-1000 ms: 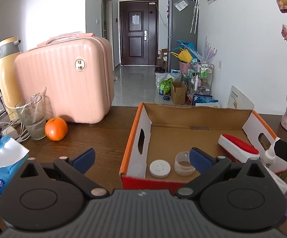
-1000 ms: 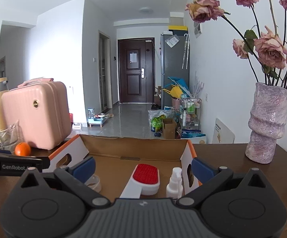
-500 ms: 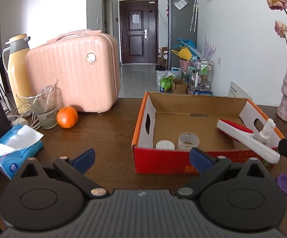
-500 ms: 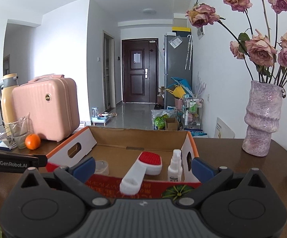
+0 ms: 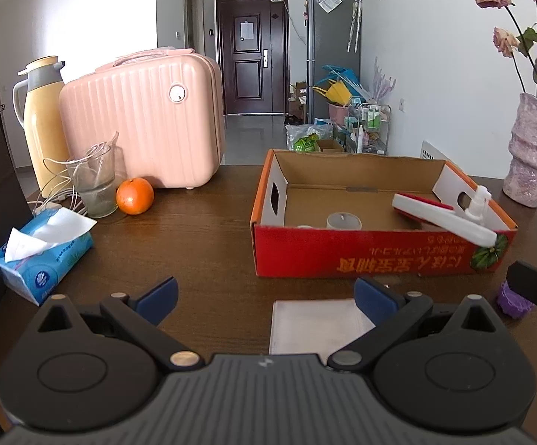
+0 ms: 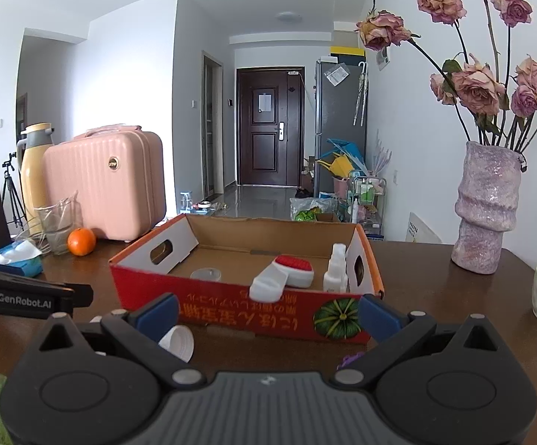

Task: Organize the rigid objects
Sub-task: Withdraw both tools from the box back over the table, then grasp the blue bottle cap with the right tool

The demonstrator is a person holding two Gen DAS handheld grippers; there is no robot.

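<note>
Both claws are spread wide and hold nothing. The left claw [image 5: 264,294] hangs low in the lower middle of its view, over a flat white square item [image 5: 318,326] that lies on the brown counter [image 5: 201,244] partly between its fingers. The right claw [image 6: 266,313] sits at the bottom of its own view, pointed at the near red wall of the cardboard box [image 6: 246,313].

As a judgement, the sorting is partly done. Inside the box, toward the right of the frame in the left wrist view, a white brush with a red pad [image 5: 442,218] lies tilted with its handle resting over the front rim, and a small white pump bottle [image 5: 478,204] stands upright just beside it in the right corner. A small clear round jar [image 5: 343,220] sits near the middle of the box floor; a sliver of something white shows just left of it behind the rim, too hidden to name.

Several things remain outside the box. Besides the white square item, a white cap-like piece [image 6: 177,341] lies on the counter at lower left of the right wrist view, partly behind the claw's left finger, and a small purple object [image 5: 513,300] rests at the lower right of the left wrist view, in front of the box. A green thing at the far lower left edge of the right wrist view is too cut off to identify.

The orange [image 5: 135,195], tissue pack [image 5: 42,256] and glass [image 5: 92,185] sit well apart at centre left; whether they belong to the task I cannot tell.
</note>
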